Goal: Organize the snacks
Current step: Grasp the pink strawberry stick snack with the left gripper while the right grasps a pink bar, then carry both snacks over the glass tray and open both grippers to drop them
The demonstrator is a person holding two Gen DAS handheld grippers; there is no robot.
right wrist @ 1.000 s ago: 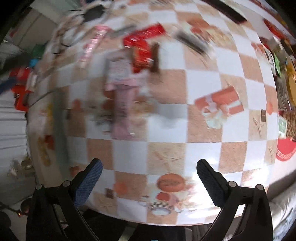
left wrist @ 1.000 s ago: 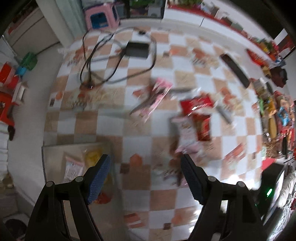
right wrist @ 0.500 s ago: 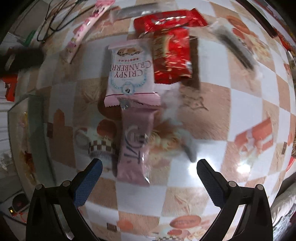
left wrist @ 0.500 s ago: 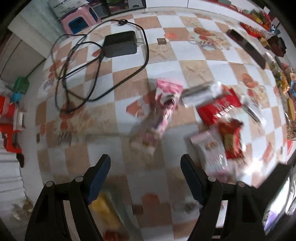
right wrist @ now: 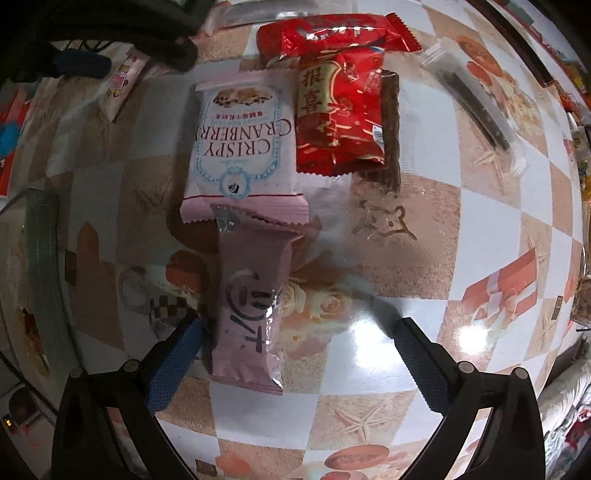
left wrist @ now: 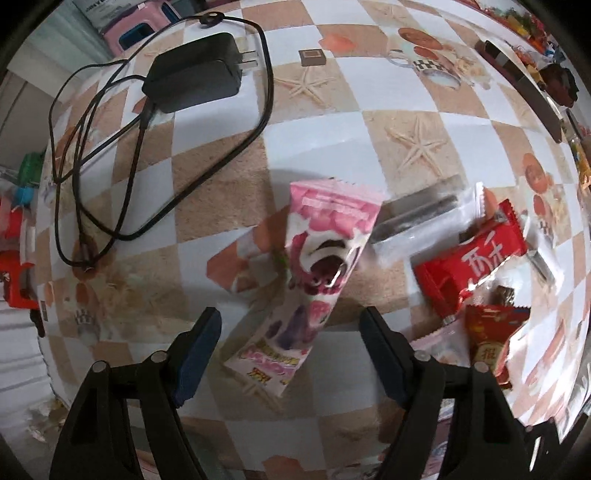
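Observation:
Snack packets lie on a checkered tablecloth (left wrist: pixel 221 206). In the left wrist view my open left gripper (left wrist: pixel 291 350) straddles the near end of a long pink strawberry-print packet (left wrist: pixel 314 266); a clear sleeve with a dark stick (left wrist: pixel 421 218) and a red bar (left wrist: pixel 476 258) lie to its right. In the right wrist view my open right gripper (right wrist: pixel 295 354) hovers low over a mauve packet (right wrist: pixel 251 310), its left fingertip (right wrist: pixel 177 354) beside it. Beyond lie a white Crispy Cranberry packet (right wrist: pixel 240 147), a red foil pouch (right wrist: pixel 340 114) and a red bar (right wrist: pixel 332 33).
A black power adapter (left wrist: pixel 195 70) with a coiled cable (left wrist: pixel 92 147) lies at the far left of the table. A clear container's rim (right wrist: pixel 44 280) with snacks inside sits left of the right gripper. More snacks crowd the table's far right edge (left wrist: pixel 554 74).
Both grippers have moved forward and down toward the packets. The left one now frames the pink packet; the right one has closed in on the mauve packet. Both stay open.

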